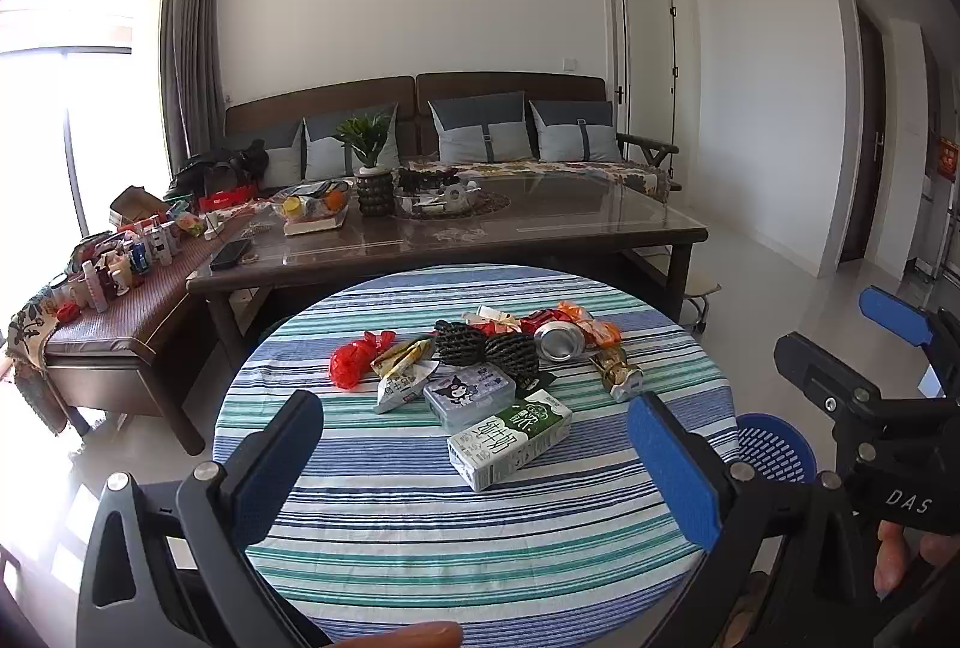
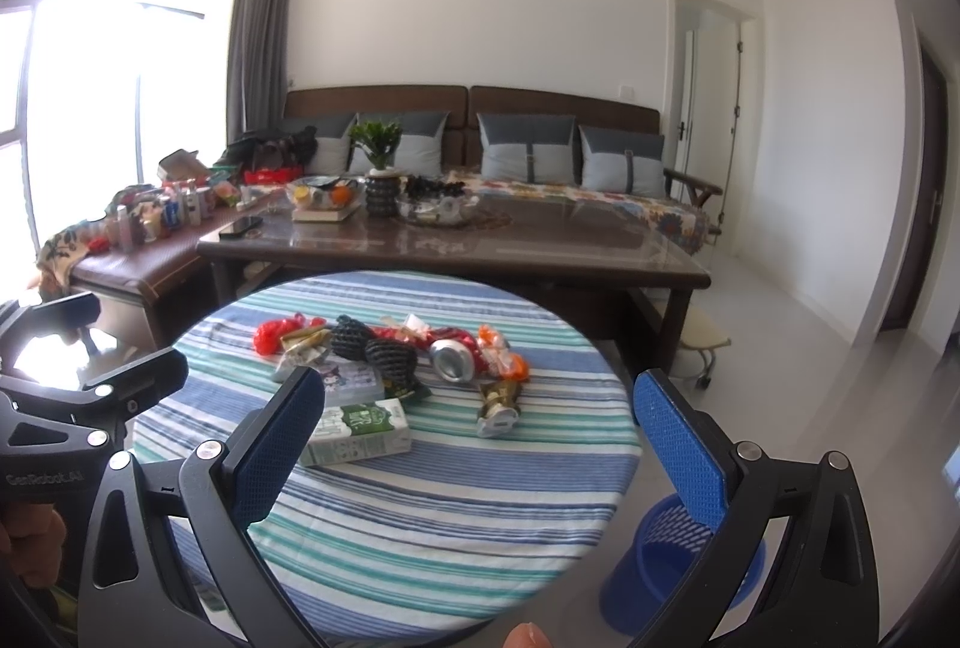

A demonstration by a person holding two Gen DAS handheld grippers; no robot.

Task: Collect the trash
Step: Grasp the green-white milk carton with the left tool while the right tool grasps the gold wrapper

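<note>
A round table with a striped cloth (image 1: pixel 420 528) (image 2: pixel 420 516) holds a pile of trash: a green and white milk carton (image 1: pixel 510 438) (image 2: pixel 360 432), a tissue pack with a cartoon (image 1: pixel 469 396), black foam netting (image 1: pixel 486 348) (image 2: pixel 375 351), a crushed can (image 1: pixel 561 339) (image 2: pixel 454 360), a red wrapper (image 1: pixel 354 363) and a gold wrapper (image 1: pixel 621 375) (image 2: pixel 501 405). My left gripper (image 1: pixel 474 474) is open and empty above the table's near side. My right gripper (image 2: pixel 480 456) is open and empty, also short of the pile. A blue mesh bin (image 1: pixel 774 447) (image 2: pixel 678 558) stands on the floor at the table's right.
A dark glass-topped coffee table (image 1: pixel 540 228) with a plant, fruit and a phone stands behind the round table. A sofa with cushions (image 1: pixel 480 132) lines the far wall. A side bench (image 1: pixel 120 288) at left carries several small bottles. A small stool (image 2: pixel 702 342) stands at right.
</note>
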